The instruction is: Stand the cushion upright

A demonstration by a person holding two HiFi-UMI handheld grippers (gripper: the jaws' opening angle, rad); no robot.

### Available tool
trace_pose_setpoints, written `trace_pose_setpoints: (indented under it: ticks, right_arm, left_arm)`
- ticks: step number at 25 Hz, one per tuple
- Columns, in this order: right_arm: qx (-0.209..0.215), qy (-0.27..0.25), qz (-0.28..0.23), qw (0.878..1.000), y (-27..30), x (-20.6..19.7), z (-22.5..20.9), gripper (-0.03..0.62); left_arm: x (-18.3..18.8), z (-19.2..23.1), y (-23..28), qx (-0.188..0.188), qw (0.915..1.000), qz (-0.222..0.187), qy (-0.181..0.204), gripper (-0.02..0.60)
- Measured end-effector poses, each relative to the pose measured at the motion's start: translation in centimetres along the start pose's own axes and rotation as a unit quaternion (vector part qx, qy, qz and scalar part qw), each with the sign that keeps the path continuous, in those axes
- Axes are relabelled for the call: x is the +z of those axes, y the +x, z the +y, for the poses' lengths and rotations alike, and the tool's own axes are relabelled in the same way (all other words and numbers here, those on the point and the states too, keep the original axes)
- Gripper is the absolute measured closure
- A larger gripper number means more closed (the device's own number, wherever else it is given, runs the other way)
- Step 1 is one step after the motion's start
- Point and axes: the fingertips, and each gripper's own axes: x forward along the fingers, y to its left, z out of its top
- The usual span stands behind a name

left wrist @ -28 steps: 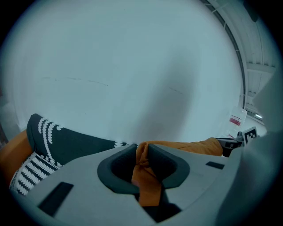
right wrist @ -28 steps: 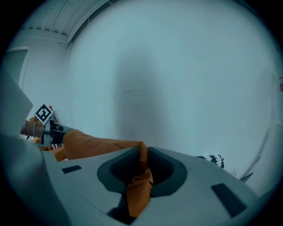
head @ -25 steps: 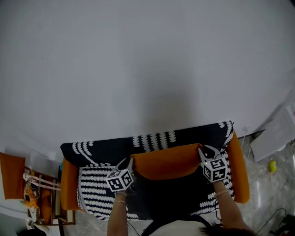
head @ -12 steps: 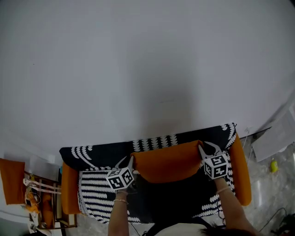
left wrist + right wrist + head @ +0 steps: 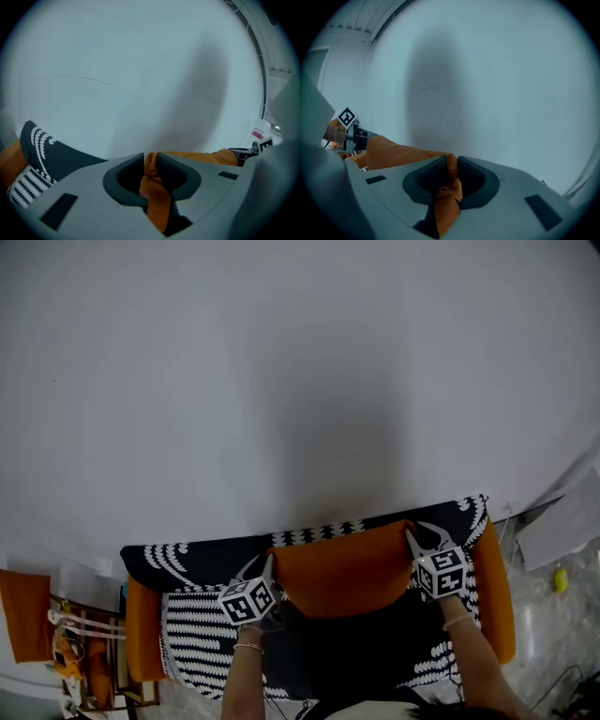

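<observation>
Cushion gripped at both upper corners, not yet set down

The orange cushion (image 5: pixel 345 563) is pinched at one corner by the left hand-held gripper (image 5: pixel 263 568) and at the other by the right hand-held gripper (image 5: pixel 414 538), each with its jaws narrowed onto the fabric. It is held over the sofa (image 5: pixel 202 554) seat, close to the backrest. Resting it upright there and releasing it are judged to be left

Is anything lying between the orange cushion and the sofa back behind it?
Nothing visible does. The left gripper and right gripper hold the cushion by its top corners, and the patterned sofa back behind it looks bare.
</observation>
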Motion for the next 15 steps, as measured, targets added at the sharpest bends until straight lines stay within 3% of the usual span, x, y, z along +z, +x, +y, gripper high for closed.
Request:
trace_pose_setpoints:
  ticks: [15]
  right_arm:
    - [0.001, 0.006, 0.005, 1.000, 5.1, 1.6, -1.4, 0.507]
  left_arm:
    - [2.0, 1.9, 4.5, 0.007, 0.9999, 0.007, -0.013, 0.474]
